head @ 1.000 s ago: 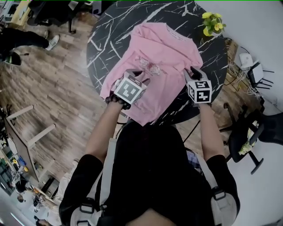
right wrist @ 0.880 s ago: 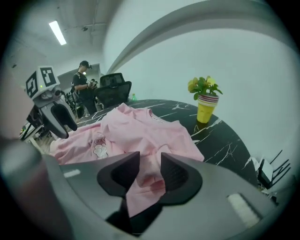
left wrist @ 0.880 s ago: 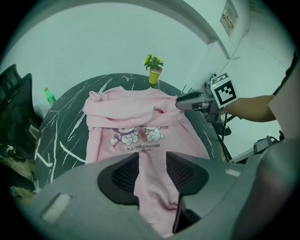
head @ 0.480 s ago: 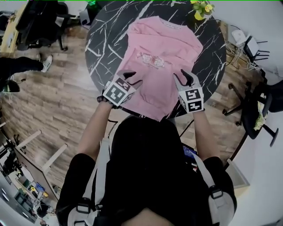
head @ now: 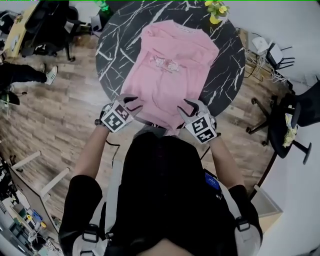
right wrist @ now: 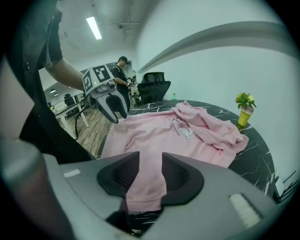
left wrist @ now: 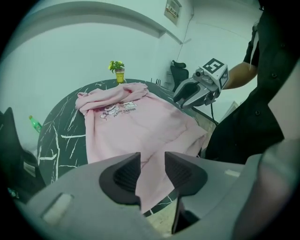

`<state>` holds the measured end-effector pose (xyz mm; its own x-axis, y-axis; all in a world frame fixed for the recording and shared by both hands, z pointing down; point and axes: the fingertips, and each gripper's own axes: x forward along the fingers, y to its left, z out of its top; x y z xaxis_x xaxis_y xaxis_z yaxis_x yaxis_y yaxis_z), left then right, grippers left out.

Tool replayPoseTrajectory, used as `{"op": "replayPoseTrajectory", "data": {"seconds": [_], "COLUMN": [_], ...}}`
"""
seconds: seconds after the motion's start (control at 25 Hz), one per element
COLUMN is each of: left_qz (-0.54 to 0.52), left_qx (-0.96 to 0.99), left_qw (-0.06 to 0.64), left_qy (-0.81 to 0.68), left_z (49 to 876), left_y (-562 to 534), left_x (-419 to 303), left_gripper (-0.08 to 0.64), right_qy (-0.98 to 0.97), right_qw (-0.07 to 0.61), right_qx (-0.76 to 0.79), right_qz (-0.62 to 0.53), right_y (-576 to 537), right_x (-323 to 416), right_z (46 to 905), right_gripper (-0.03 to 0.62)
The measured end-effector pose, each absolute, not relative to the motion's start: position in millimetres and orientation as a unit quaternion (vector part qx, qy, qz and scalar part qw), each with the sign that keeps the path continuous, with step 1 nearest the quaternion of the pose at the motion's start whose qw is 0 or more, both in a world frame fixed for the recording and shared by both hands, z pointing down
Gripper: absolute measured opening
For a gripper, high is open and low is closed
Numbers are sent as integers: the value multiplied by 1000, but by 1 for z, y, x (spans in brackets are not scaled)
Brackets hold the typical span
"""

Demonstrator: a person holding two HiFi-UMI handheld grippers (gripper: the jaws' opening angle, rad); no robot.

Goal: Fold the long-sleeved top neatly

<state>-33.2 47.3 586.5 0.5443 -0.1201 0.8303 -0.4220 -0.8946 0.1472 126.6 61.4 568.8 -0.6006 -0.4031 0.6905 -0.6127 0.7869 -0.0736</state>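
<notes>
A pink long-sleeved top (head: pixel 170 65) lies flat on the round black marble table (head: pixel 227 65), sleeves folded in and hem hanging slightly over the near edge. My left gripper (head: pixel 132 102) hovers at the hem's left corner. Its jaws have just been closing a little but still stand apart, and only cloth farther off shows through the gap (left wrist: pixel 152 161). My right gripper (head: pixel 192 106) hangs over the hem's right corner, open, with the top (right wrist: pixel 178 133) seen beyond its jaws (right wrist: pixel 151 161). Each gripper shows in the other's view, the right (left wrist: pixel 197 89) and the left (right wrist: pixel 110 101).
A small plant in a yellow pot (head: pixel 216 10) stands at the table's far edge. A green bottle (left wrist: pixel 35 124) sits at the table's left rim. Office chairs (head: pixel 285 120) and cables (head: pixel 265 47) stand to the right on the floor. A person (right wrist: pixel 123 79) stands far off.
Both grippers have drawn back toward me, from the middle of the top to its hem at the table's near edge. The top lies as before.
</notes>
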Motion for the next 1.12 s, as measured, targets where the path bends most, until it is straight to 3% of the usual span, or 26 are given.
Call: {"op": "replayPoseTrajectory", "data": {"seconds": [0.48,0.88,1.12], "left_qz": [479,532,526], "left_qx": [867,847,850], "left_qw": [65,6,24], "left_qy": [-120,10,13], "left_z": [587,638,643], "left_y": [71,77,65], "left_x": [-69,-113,-124], "left_gripper": [186,189,64], "right_qy": [-855,-806,-771], "right_qw": [366,398,416], "right_qx": [334,365,412], "right_qz": [154,241,251], "right_y": [118,157,151], "right_x": [123,81,87], "right_z": [574,624,633], "right_gripper": [153,170,113]}}
